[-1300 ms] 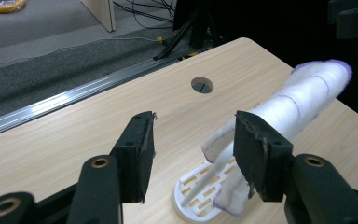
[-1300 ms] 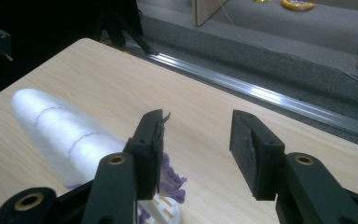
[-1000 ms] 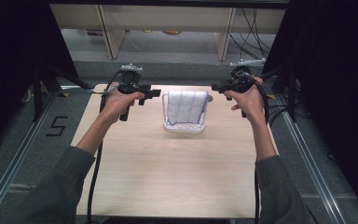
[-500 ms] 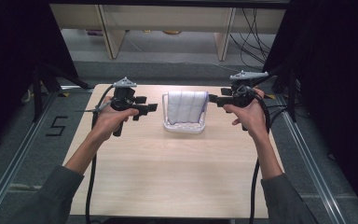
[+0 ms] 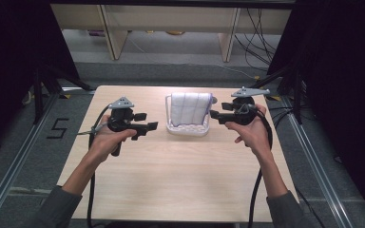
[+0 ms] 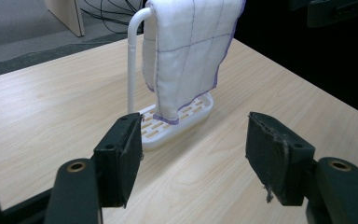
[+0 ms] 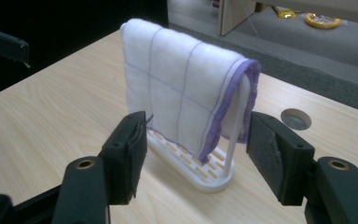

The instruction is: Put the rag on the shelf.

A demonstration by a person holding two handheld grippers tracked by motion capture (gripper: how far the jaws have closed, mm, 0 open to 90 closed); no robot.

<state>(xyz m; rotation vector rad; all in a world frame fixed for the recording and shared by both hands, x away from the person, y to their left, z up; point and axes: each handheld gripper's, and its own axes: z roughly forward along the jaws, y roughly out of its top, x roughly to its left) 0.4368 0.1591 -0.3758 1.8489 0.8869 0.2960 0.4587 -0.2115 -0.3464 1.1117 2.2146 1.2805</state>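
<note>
surface [image 5: 180,180]: pale wood-grain top, rounded corners, a round hole near its far right corner | on it: white slotted rack base [image 5: 186,127] toward the far edge, about midway across, upright hoop rising from it | over hoop: white cloth [image 5: 190,108] with purple grid lines and purple hem, hanging both sides | under surface: grey floor [image 5: 24,156]
</note>
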